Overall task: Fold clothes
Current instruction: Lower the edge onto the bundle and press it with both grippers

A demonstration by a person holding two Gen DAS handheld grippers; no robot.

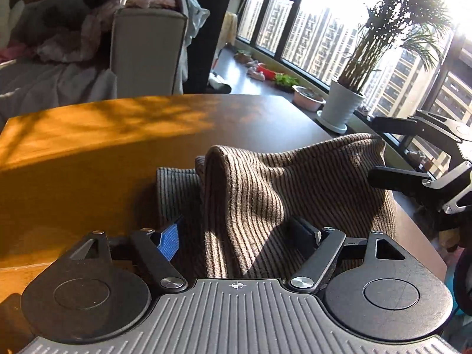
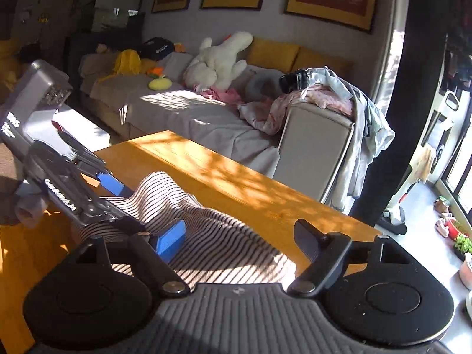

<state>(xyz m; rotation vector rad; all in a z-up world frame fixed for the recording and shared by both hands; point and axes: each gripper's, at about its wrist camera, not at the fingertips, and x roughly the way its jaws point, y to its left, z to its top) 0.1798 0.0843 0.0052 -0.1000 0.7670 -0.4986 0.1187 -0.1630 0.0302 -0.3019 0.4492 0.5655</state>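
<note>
Spread wide just ahead of the left wrist camera, the left gripper (image 1: 239,233) is seen with its jaws released: a raised ridge of the striped knit garment (image 1: 265,188) runs up between them, but neither the blue pad nor the black one is pressed against the cloth. The right gripper (image 2: 236,239) is likewise parted, with the edge of the garment (image 2: 212,236) lying beneath its blue finger and bare wood under the black one; nothing is clasped by it.

The garment is bunched on the near part of the wooden table (image 1: 88,147), humped in loose folds rather than laid flat, with a greyer striped layer showing beneath the brown one. Some gathering or a first fold may be judged done, but a tidy rectangle has not been reached: the hump remains to be flattened and the edges squared. Further clothes are draped over the sofa arm (image 2: 315,135) beyond the table, so more folding is probably left.
</note>
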